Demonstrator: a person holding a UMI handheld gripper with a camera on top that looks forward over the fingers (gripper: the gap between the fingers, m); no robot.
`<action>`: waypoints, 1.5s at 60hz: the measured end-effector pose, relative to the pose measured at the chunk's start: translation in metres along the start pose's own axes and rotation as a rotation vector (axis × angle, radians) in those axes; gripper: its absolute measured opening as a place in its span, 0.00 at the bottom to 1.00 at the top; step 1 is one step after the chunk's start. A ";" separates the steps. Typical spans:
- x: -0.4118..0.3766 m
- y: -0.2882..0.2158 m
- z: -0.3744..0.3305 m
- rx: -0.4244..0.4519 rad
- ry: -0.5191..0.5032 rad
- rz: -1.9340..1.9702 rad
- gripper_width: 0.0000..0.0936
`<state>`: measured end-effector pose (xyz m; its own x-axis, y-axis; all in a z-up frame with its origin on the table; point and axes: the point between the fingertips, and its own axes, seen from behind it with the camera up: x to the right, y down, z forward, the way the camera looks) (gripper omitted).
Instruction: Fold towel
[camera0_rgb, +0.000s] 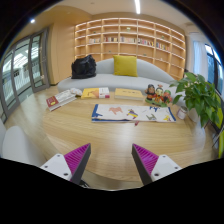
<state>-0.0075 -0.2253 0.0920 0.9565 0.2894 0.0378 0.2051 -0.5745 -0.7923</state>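
My gripper (111, 160) hangs above a wooden table (110, 135), its two fingers wide apart with nothing between them. The magenta pads (78, 156) show on the inner faces of both fingers. I see no towel anywhere in this view. Only bare wood lies between and just ahead of the fingers.
Beyond the fingers lie open books and magazines (132, 113) and more books (60, 98) to the left. Small figurines (157, 95) and a green potted plant (198, 95) stand at the right. A sofa with a yellow cushion (125, 66) and a black bag (84, 67) stands behind, before wall shelves (130, 40).
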 end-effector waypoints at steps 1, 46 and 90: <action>-0.004 -0.003 0.010 0.000 -0.004 -0.001 0.92; -0.072 -0.083 0.280 -0.018 -0.035 -0.045 0.30; 0.004 -0.204 0.155 0.229 -0.203 0.222 0.03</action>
<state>-0.0778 0.0120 0.1598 0.9072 0.3361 -0.2529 -0.0759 -0.4607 -0.8843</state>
